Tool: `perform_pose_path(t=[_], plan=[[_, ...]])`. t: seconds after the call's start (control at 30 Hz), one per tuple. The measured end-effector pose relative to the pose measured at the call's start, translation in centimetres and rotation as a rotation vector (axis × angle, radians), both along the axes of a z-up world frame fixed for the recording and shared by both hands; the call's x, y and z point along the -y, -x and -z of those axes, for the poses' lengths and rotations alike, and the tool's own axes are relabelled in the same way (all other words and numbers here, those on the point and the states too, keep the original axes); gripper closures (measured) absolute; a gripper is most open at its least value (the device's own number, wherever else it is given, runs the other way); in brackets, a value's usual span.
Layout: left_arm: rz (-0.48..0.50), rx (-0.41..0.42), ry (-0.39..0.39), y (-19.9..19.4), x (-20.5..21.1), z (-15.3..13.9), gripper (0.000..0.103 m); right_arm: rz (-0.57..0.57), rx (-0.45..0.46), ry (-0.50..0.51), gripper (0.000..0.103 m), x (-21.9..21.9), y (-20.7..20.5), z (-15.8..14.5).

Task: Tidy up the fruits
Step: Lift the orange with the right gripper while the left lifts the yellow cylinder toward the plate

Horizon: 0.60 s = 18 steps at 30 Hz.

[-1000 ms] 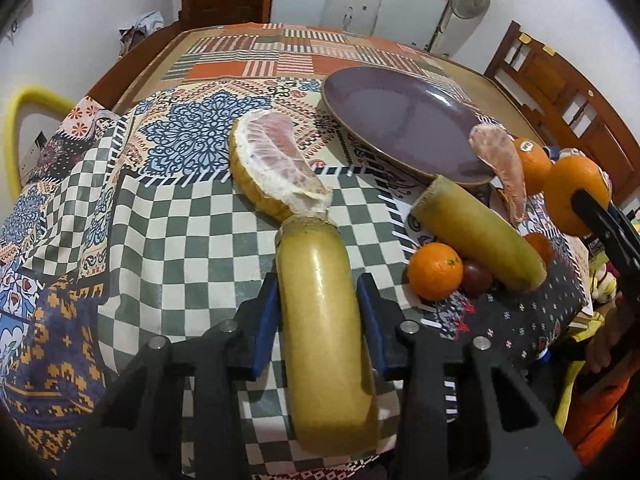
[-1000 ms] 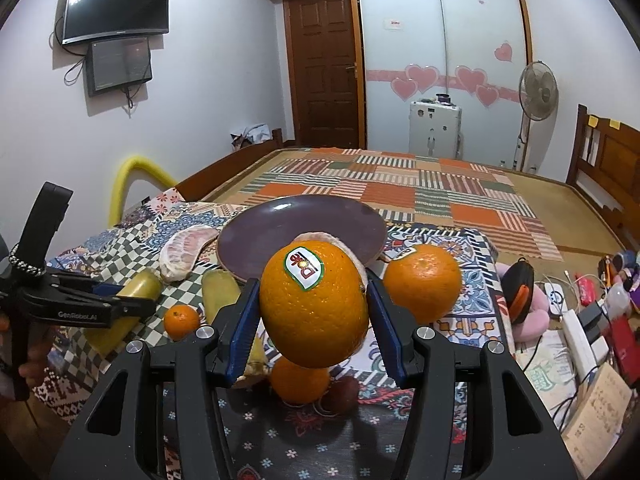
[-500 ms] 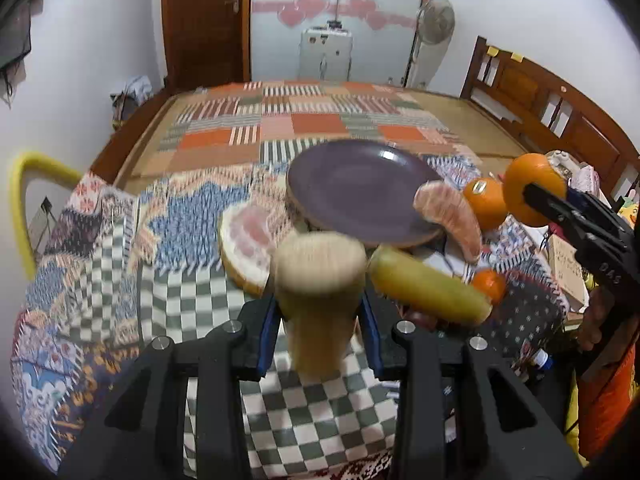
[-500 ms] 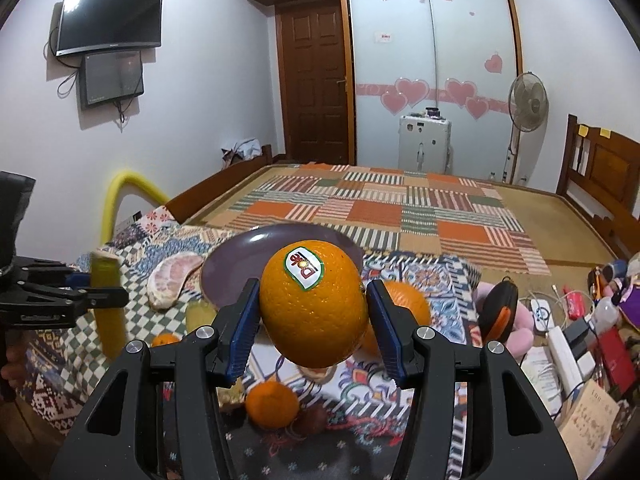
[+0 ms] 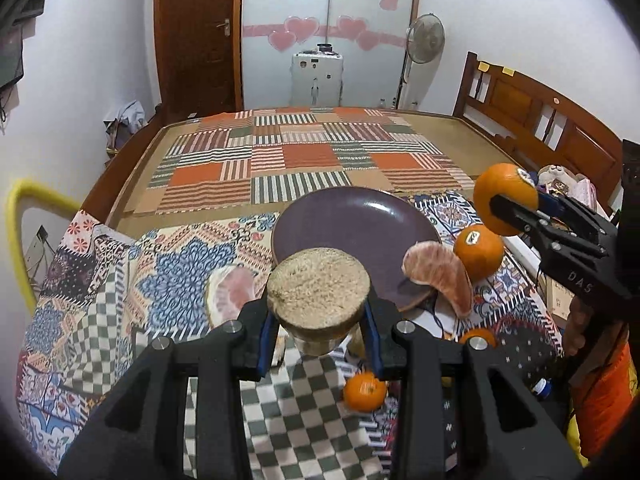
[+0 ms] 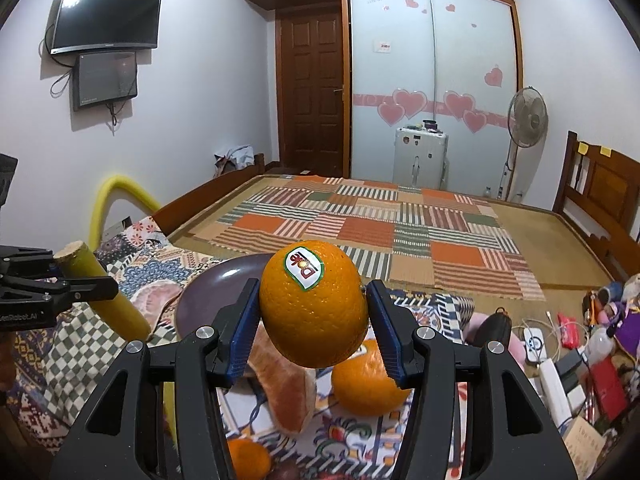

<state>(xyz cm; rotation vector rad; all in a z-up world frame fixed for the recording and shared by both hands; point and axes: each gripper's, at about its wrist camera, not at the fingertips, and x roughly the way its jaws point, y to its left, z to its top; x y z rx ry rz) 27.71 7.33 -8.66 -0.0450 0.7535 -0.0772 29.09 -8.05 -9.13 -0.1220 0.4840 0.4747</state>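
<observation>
Blue pads of the left hand-held gripper (image 5: 319, 330) press on both sides of a yellow-green stick of fruit (image 5: 319, 300), maybe sugarcane. It is lifted off the cloth and tipped so its rough cut end faces the camera. From the right wrist view the same stick (image 6: 102, 292) slants up toward 10 o'clock, out of the black jaws at 9 o'clock.

The right hand-held gripper (image 6: 314, 326) is closed about halfway, squeezing a big orange (image 6: 314, 304) with a sticker on top. The orange is held up in the air above the other fruit. In the left wrist view this gripper (image 5: 516, 210) reaches in from 3 o'clock, and a bit of the person's hand (image 5: 576, 320) shows under it.

Just past the left gripper lies the dark purple plate (image 5: 356, 232), with nothing on it. A peeled pomelo wedge (image 5: 438, 276) leans on the plate's rim at 4 o'clock, and a second orange (image 5: 479, 252) sits just beside the wedge. Another pomelo piece (image 5: 232, 294) lies on the cloth at 9 o'clock from the held stick. A small tangerine (image 5: 365, 392) rests on the checked cloth (image 5: 308, 416) at 5 o'clock, and one more small tangerine (image 5: 478, 336) peeks out near the wedge. All of this sits on a patterned cloth spread over the bed (image 5: 304, 160).
</observation>
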Motion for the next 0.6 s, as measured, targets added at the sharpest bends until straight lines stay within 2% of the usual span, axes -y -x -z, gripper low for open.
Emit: perform_pose_path(t=[0.6], plan=[[0.024,-0.056,0.003,-6.7,1.0,1.9,0.067,-0.037,-0.08,0.054,0.053,-2.3,-4.5,2.0]])
